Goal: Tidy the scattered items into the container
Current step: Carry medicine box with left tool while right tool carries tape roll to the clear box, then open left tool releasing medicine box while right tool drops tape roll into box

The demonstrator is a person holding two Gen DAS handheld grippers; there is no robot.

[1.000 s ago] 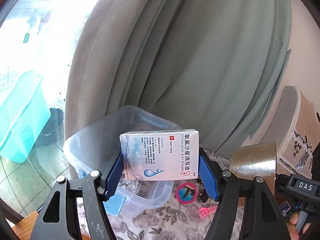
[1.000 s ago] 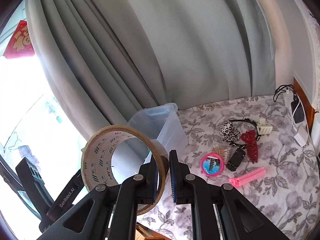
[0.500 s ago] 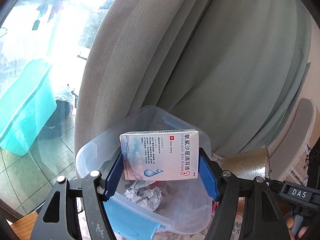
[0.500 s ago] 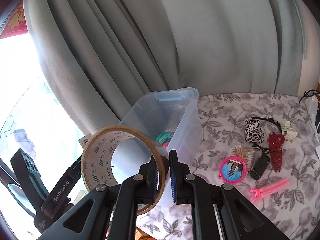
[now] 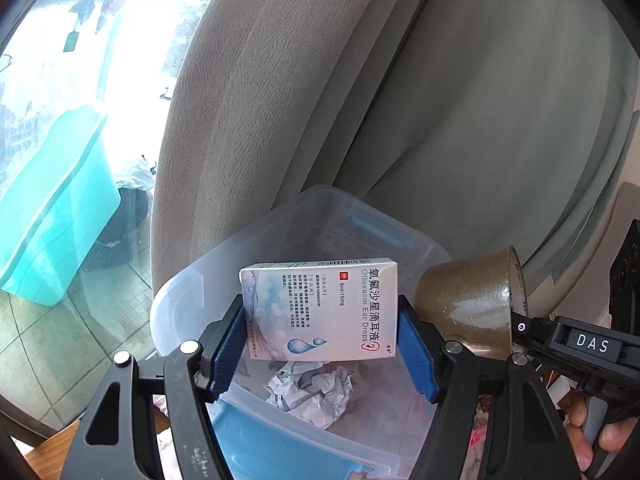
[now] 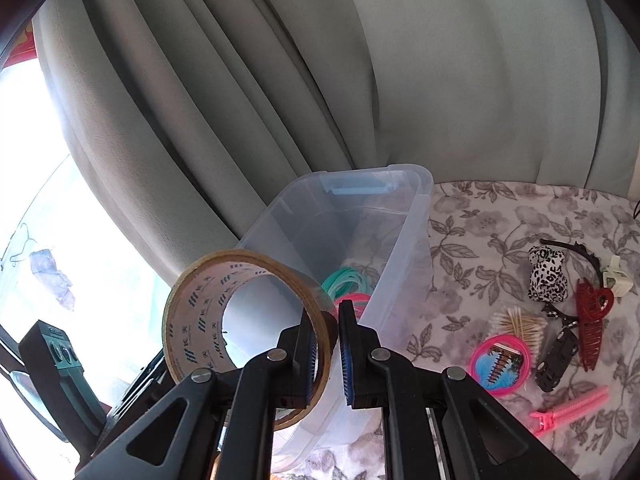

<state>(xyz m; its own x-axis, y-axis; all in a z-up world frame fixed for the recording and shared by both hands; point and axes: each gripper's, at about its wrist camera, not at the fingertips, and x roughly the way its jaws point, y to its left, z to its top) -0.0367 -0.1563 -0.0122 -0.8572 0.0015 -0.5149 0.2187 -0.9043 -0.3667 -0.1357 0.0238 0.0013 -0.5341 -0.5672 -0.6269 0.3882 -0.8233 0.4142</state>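
Your left gripper (image 5: 320, 344) clamps the white ear-drops carton (image 5: 320, 310) over the clear plastic bin (image 6: 416, 216); your right gripper (image 6: 328, 348) pinches the brown tape roll (image 6: 200, 312) beside it. Crumpled paper (image 5: 310, 394) and coloured bands (image 6: 346, 284) are binned. The clips, pink mirror (image 6: 500, 364) and cotton swabs (image 6: 520, 322) remain on the floral cloth (image 6: 500, 216).
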